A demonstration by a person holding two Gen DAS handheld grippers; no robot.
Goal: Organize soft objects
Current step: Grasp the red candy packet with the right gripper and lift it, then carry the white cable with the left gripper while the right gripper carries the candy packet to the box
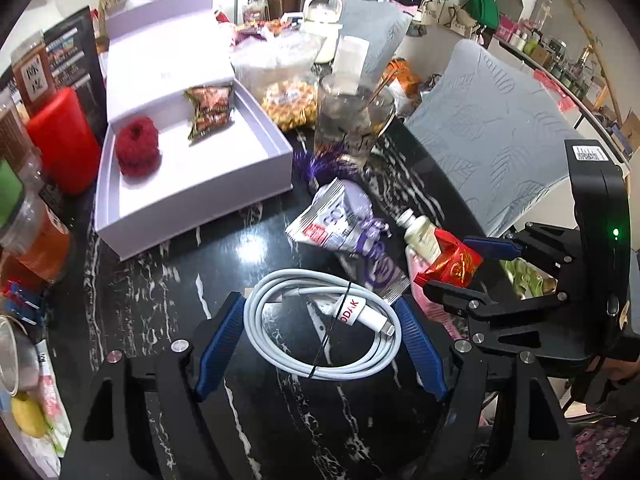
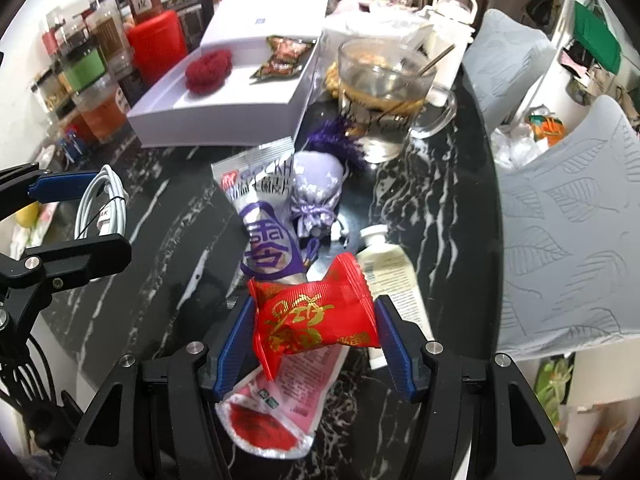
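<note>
Left wrist view, lower centre: the left gripper (image 1: 322, 330) clamps a coiled white cable (image 1: 320, 326), banded with a black tie, above the worktop (image 1: 160, 300); right wrist view, lower centre: the right gripper (image 2: 316, 338) clamps a crinkled red gold-printed packet (image 2: 316, 316).

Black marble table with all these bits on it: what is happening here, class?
A person works two handheld grippers. The left gripper is clamped on a coiled white charging cable; the right gripper grips a red foil snack packet. The open white box already holds a red knitted ball and a dark snack packet. Other packets lie on the table.
</note>
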